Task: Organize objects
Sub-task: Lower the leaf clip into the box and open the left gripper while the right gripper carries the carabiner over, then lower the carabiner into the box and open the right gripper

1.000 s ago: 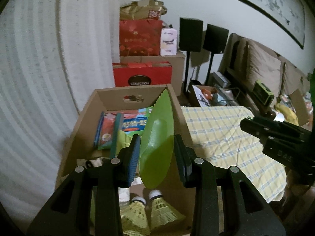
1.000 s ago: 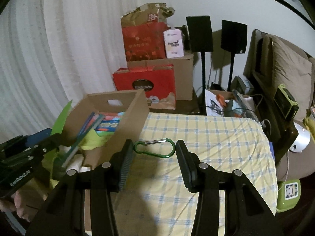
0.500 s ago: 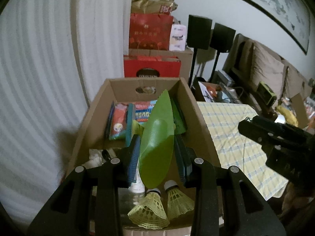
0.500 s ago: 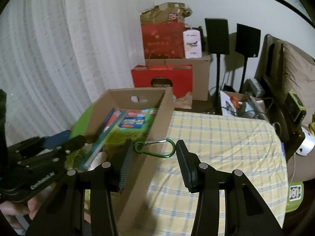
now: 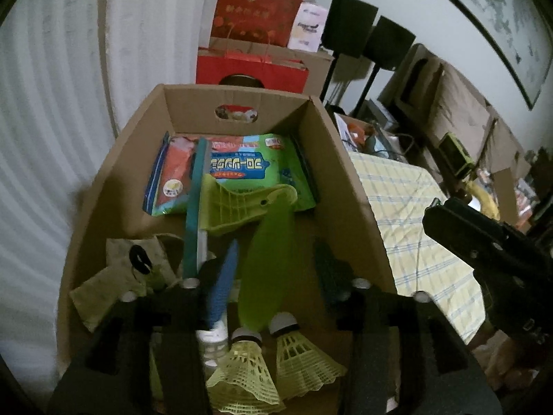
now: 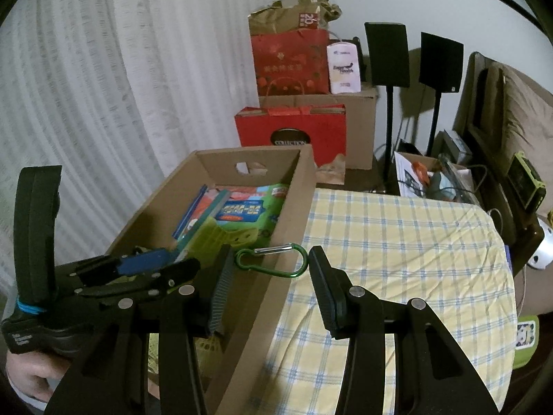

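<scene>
My left gripper (image 5: 274, 269) hangs over the cardboard box (image 5: 342, 180), jaws wide open. The green plastic scoop (image 5: 266, 263) lies loose between the jaws, resting in the box on a green basket (image 5: 235, 207). Snack packs (image 5: 242, 166) and two yellow shuttlecocks (image 5: 273, 363) also lie in the box. My right gripper (image 6: 268, 276) is over the box's right wall (image 6: 276, 276). A green carabiner (image 6: 271, 259) spans its jaws, its left end against the left pad; I cannot tell if it is gripped. The left gripper also shows in the right wrist view (image 6: 145, 269).
The box stands on a table with a yellow checked cloth (image 6: 397, 242). Red gift bags (image 6: 290, 131) and a carton stand behind the box. Two black speakers on stands (image 6: 387, 55) and a sofa (image 5: 456, 110) are to the right. A white curtain (image 6: 86, 86) is on the left.
The left gripper has dropped lower into the box and opened; the green scoop has left its grip and tipped down. The right gripper has moved left, over the box wall, with the carabiner.
</scene>
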Motion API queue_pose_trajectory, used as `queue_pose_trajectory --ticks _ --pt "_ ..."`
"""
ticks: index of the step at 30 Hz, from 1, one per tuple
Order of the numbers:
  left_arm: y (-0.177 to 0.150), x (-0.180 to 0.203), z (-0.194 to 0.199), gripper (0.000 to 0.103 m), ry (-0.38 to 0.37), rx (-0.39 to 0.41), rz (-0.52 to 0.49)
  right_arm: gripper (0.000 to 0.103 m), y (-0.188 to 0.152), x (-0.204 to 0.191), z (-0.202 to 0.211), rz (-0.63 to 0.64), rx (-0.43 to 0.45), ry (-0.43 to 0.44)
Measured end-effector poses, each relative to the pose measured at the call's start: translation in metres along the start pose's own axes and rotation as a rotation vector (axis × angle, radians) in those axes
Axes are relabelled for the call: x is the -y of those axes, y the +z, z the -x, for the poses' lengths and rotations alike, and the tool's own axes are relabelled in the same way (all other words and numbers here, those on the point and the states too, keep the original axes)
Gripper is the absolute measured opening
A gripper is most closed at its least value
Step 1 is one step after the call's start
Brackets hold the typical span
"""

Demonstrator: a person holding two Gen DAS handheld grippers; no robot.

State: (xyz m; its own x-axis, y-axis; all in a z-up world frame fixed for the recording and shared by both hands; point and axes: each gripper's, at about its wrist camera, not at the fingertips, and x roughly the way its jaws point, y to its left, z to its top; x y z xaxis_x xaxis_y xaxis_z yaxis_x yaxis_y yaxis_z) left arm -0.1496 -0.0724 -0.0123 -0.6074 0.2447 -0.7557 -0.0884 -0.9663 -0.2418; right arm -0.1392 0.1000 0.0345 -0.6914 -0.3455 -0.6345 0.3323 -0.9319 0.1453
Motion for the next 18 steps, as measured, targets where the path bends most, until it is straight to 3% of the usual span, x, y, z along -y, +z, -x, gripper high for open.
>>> queue_pose_trajectory --ticks 3,15,18 --pt "0.0 -0.002 0.002 0.067 -0.007 0.007 0.02 0.045 0.0 0.001 0.0 -0.002 0.0 0.002" --pt "0.002 -0.028 0.039 0.069 0.086 0.11 0.066 0.045 -0.003 -0.016 -0.017 0.022 -0.032 0.045" --pt "0.0 -0.03 0.049 0.07 0.079 0.129 0.071 0.045 -0.007 -0.027 -0.021 0.052 -0.043 0.061"
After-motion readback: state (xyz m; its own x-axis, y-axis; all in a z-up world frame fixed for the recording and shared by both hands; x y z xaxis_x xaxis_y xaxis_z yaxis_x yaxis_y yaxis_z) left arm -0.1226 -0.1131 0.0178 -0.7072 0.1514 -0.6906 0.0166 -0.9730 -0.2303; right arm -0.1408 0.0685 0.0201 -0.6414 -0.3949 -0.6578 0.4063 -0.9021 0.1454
